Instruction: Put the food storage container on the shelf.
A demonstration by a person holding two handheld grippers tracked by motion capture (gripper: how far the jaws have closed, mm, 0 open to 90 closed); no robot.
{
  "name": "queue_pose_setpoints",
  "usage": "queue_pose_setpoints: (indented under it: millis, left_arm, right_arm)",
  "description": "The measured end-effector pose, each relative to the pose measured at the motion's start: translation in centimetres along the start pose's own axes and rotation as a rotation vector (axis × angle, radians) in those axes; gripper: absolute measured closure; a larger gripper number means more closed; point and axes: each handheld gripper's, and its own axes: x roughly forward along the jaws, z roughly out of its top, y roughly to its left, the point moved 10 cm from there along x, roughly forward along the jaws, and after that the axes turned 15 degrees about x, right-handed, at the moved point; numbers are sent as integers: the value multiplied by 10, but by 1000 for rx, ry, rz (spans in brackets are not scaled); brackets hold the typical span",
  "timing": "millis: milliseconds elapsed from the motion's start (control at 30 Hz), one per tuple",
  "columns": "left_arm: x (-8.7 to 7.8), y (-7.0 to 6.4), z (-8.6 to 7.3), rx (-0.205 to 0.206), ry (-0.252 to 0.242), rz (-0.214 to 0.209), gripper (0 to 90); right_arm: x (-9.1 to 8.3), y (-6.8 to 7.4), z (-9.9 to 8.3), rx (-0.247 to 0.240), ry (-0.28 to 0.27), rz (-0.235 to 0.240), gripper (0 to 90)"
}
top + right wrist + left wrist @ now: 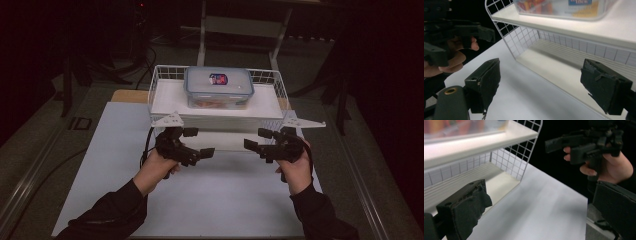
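1. Lidded food container [218, 88] sits on the top shelf [165, 100] of the white wire rack [156, 75], roughly centred, nearer the rack's back edge. Label on the lid, colourful contents seen through the clear wall in the right gripper view [564, 8].
2. Rack stands at the far edge of the white mat [215, 195] on the table; lower shelf [554, 62] looks bare.
3. Left gripper [200, 142] hovers over the mat just in front of the rack's front-left corner, jaws spread, holding nothing.
4. Right gripper [256, 139] hovers near the front-right corner, jaws likewise apart, nothing between them.
5. Both grippers point inward toward each other, well short of the container, no contact with rack or box.
6. Progress judgement: early or between steps. Container not grasped, lid still on, nothing lying on the mat.
7. Left to do, likely: reach up to the top shelf, close on the container from both sides, then lift it out over the wire rim.
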Motion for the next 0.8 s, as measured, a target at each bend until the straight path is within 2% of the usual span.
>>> queue_pose_setpoints:
  millis: [33,67,167,267,400,500,600,633,800]
  left_arm:
    - [0,0,0,0,0,0,0]
    - [-3,-9,-7,34,0,-3,0]
    - [-5,-14,-12,57,3,7,0]
    - [-8,-20,-20,59,7,3,0]
    - [-14,-29,-32,76,4,-1,0]
    - [-17,-33,-47,74,26,2,0]
    - [-17,-34,-52,76,36,5,0]
    - [-20,-37,-62,77,40,5,0]
    - [-24,-40,-80,76,64,-1,0]
  right_arm:
    - [0,-1,-3,2,1,-1,158]
    - [0,-3,-10,2,3,-2,158]
    - [-1,-4,-16,-6,2,-2,155]
    - [-1,-7,-27,-33,-1,-20,154]
    - [0,-7,-38,-38,7,-7,161]
    - [3,-10,-57,-36,45,2,173]
    - [5,-12,-67,-53,60,-11,171]
    - [5,-14,-76,-53,68,-14,153]
    - [4,-24,-95,-26,90,-27,154]
